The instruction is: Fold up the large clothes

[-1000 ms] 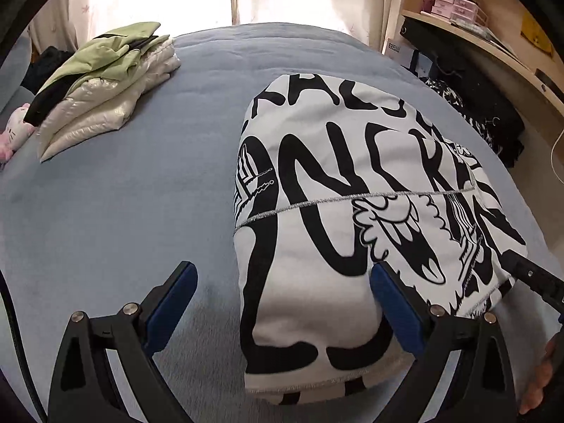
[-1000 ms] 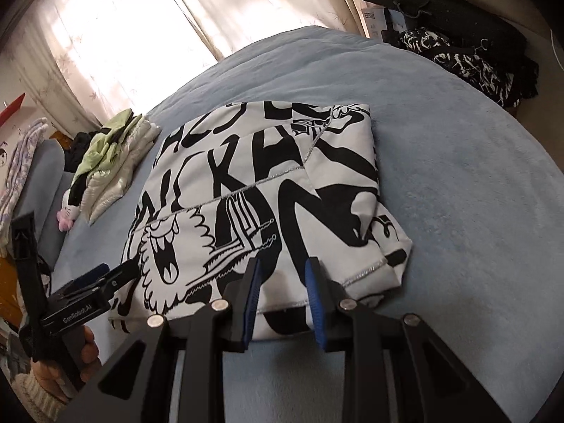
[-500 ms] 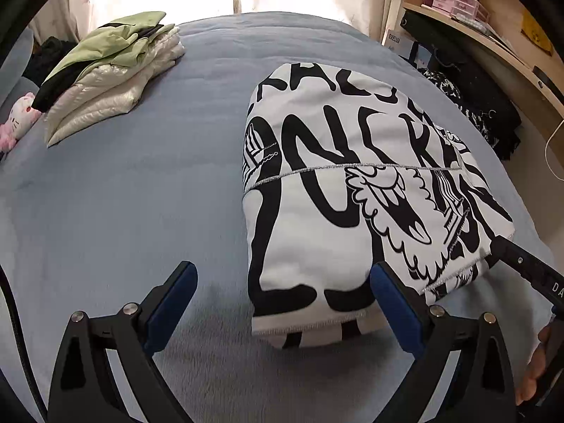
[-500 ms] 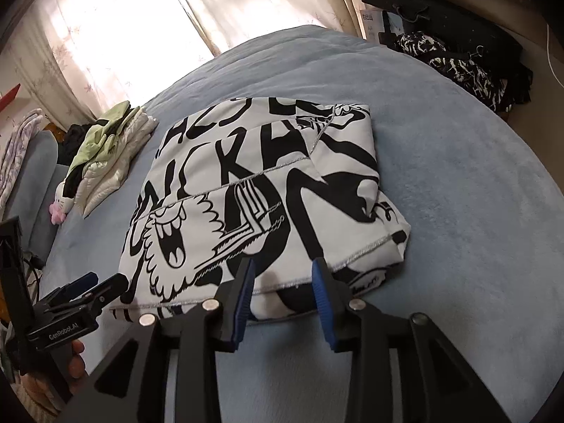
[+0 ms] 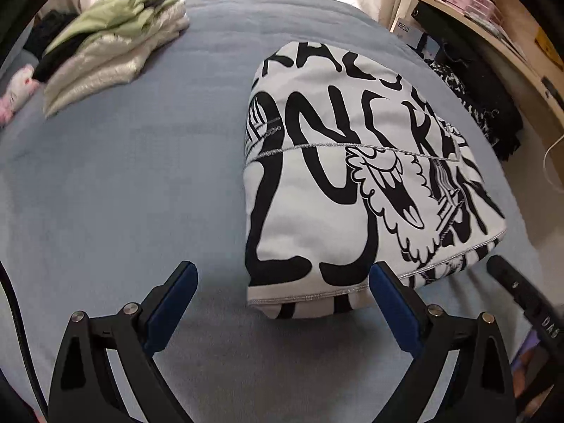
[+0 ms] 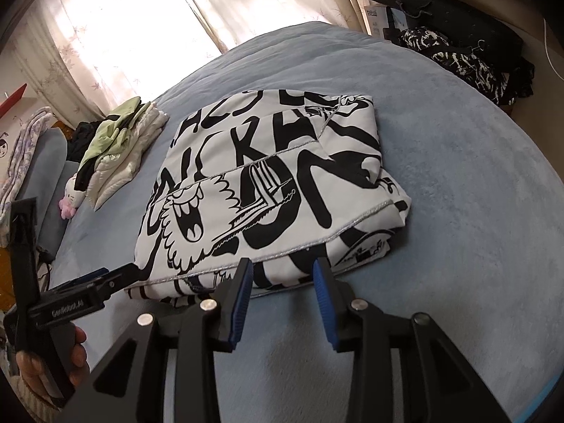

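A white garment with bold black graphic print lies folded into a thick rectangle on the blue bed; it also shows in the right wrist view. My left gripper is wide open and empty, just short of the garment's near edge. My right gripper is partly open and empty, its tips close to the garment's near hem. The left gripper shows from the side in the right wrist view, at the garment's left corner. The right gripper's tip shows at the right edge of the left wrist view.
A stack of folded green, white and black clothes lies at the bed's far left, seen also in the right wrist view, with a pink plush toy beside it. Dark patterned clothes hang off the far right by wooden shelves.
Both grippers have pulled back from the garment. The right gripper's jaws have opened wider and no longer overlap the hem. The garment lies still.
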Action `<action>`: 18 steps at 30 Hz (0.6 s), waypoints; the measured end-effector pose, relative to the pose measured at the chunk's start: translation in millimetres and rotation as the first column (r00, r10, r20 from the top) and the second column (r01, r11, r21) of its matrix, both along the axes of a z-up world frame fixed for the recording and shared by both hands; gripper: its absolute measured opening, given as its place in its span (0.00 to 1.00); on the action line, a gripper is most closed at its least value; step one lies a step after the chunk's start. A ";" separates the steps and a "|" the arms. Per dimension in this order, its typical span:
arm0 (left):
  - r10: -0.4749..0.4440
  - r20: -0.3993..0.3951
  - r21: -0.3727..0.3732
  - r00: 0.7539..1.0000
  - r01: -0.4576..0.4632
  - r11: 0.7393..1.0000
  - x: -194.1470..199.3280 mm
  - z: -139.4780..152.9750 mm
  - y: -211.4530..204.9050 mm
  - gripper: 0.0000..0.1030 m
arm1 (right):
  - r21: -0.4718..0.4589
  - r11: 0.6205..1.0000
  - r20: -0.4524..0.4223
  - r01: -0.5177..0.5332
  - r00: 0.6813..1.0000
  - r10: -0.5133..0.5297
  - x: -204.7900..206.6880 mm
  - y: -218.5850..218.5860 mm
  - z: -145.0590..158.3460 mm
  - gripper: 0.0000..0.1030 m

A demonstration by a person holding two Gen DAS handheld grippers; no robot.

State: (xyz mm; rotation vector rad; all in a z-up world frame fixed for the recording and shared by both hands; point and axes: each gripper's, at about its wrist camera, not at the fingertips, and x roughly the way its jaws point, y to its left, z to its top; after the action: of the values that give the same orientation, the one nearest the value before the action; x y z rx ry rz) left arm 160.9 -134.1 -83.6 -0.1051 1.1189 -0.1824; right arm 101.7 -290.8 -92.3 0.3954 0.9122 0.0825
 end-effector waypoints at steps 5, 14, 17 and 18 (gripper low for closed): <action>0.000 -0.033 -0.065 0.999 -0.002 0.998 2.6 -1.8 1.6 0.94 | 0.004 1.000 -0.005 -0.014 1.000 0.014 -1.7 -0.5 1.2 0.36; 0.001 0.004 -0.173 1.000 -0.001 0.985 24.7 8.4 5.2 0.94 | 0.032 0.999 0.012 -0.012 1.000 0.012 9.5 -28.7 23.1 0.60; -0.002 -0.006 -0.200 1.000 0.001 0.980 38.6 6.8 5.2 0.94 | 0.065 0.998 0.001 0.016 1.000 -0.016 24.8 -51.2 26.0 0.62; -0.006 -0.013 -0.212 1.000 0.003 0.977 41.7 5.5 5.3 0.94 | 0.089 0.996 -0.009 0.020 1.000 -0.019 33.3 -61.0 24.0 0.62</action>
State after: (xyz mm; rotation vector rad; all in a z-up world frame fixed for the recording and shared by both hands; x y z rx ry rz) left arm 202.6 -128.8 -78.1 -0.2942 1.1105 -0.3051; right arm 135.0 -351.8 -68.3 0.4881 0.9148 0.1044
